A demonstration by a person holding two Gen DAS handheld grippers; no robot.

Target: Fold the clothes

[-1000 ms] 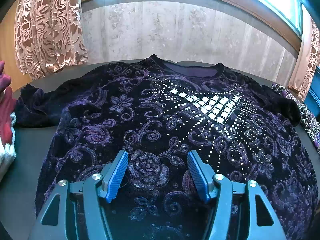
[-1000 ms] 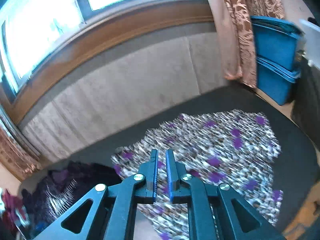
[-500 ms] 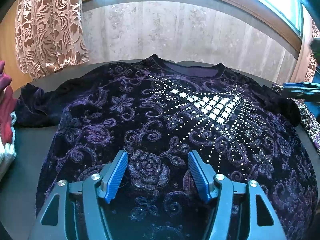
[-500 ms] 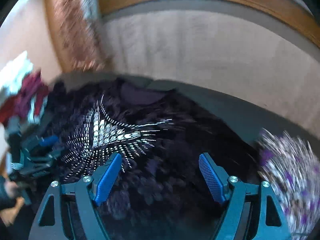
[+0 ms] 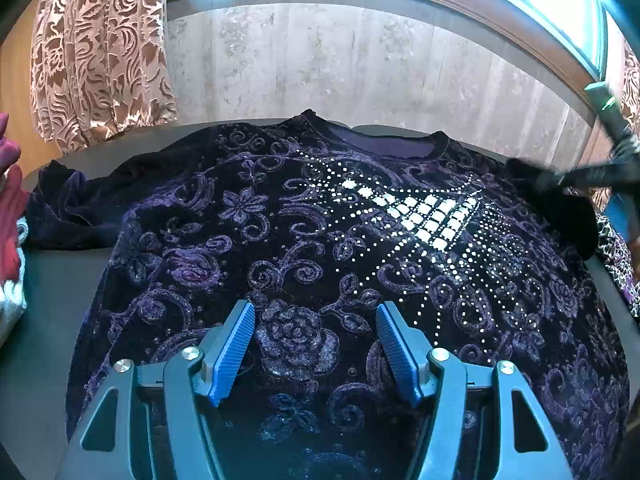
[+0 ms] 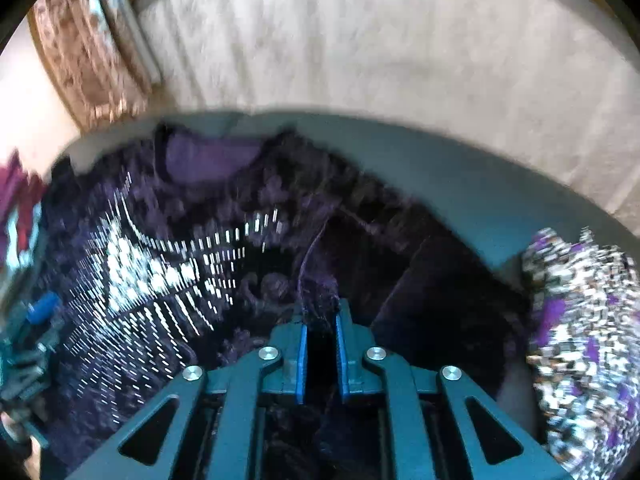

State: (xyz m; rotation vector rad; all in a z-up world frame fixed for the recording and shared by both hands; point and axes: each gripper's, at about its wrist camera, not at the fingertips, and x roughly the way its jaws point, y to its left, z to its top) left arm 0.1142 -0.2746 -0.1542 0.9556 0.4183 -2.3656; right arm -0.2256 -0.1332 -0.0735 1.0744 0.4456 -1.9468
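Note:
A dark purple velvet top [image 5: 304,248] with swirl patterns and a rhinestone panel lies spread flat, front up, on the dark table [image 5: 60,280]. Its neckline points at the wall. My left gripper [image 5: 316,340] hovers open over the lower front, with a velvet rose between the blue pads. In the blurred right wrist view, my right gripper [image 6: 320,320] is shut on a bunch of the top's [image 6: 240,272] fabric near the right shoulder and sleeve. That gripper shows as a dark blur at the right edge of the left wrist view.
A folded leopard-and-purple print garment [image 6: 580,320] lies on the table just right of the top. A pile of red and white clothes [image 5: 10,216] sits at the left edge. A patterned curtain [image 5: 100,52] and a pale wall stand close behind the table.
My right gripper swung from the print garment over to the purple top, opened wide, then shut on fabric near the right sleeve. The left gripper has stayed put, open.

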